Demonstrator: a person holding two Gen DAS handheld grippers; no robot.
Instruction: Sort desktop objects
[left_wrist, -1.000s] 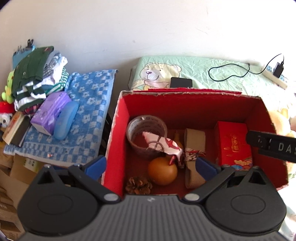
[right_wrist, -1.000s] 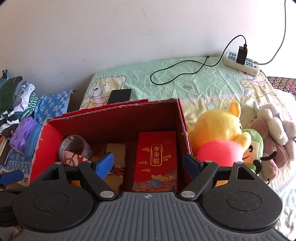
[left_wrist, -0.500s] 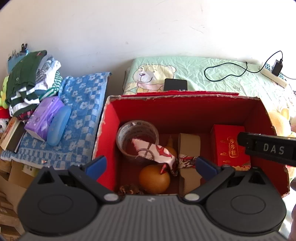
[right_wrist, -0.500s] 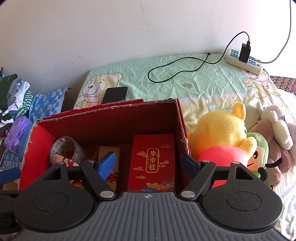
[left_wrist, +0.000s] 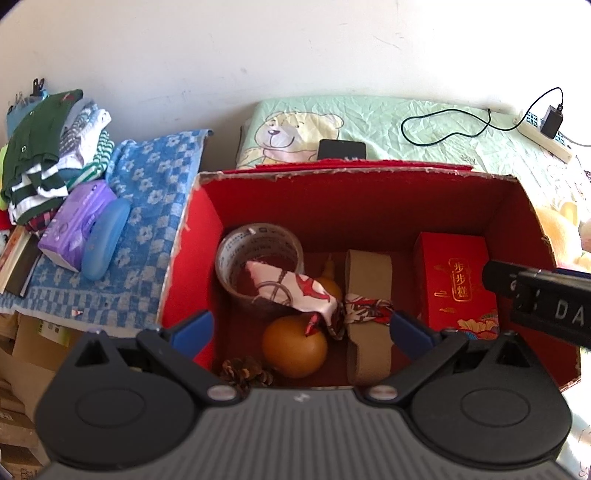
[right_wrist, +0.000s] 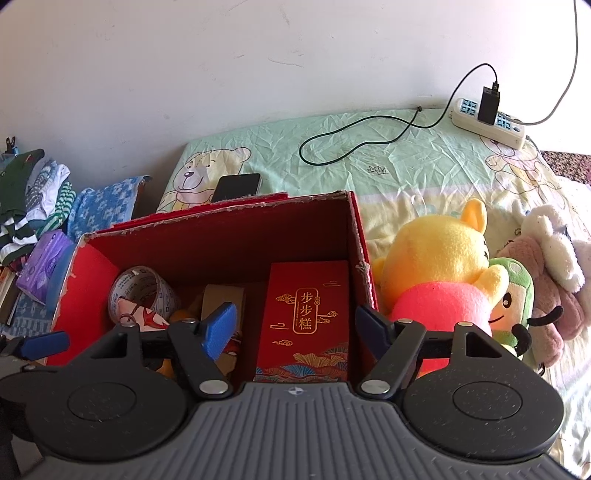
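Observation:
A red cardboard box (left_wrist: 509, 206) holds a clear tape roll (left_wrist: 258, 254), a brown tape roll (left_wrist: 369, 273), an orange fruit (left_wrist: 295, 347), a pine cone (left_wrist: 243, 369), a patterned cloth strip (left_wrist: 295, 291) and a red gift packet (left_wrist: 454, 280). My left gripper (left_wrist: 301, 330) hangs open over the fruit and cloth, holding nothing. My right gripper (right_wrist: 295, 326) hovers over the red gift packet (right_wrist: 306, 310). Its jaws are closing, and the packet shows between them with neither pad touching it. A black part of the right gripper (left_wrist: 539, 295) shows in the left wrist view.
The box rests on a green bear-print sheet (right_wrist: 388, 162) with a black phone (right_wrist: 236, 186), a cable and a power strip (right_wrist: 487, 118). Plush toys (right_wrist: 450, 266) crowd the box's right side. To the left a blue checked towel (left_wrist: 147, 206) carries folded clothes, a purple pack and a blue case.
The left wrist view has slid a little sideways, so the box now sits further left in it. The right gripper's fingers have drawn slightly closer together.

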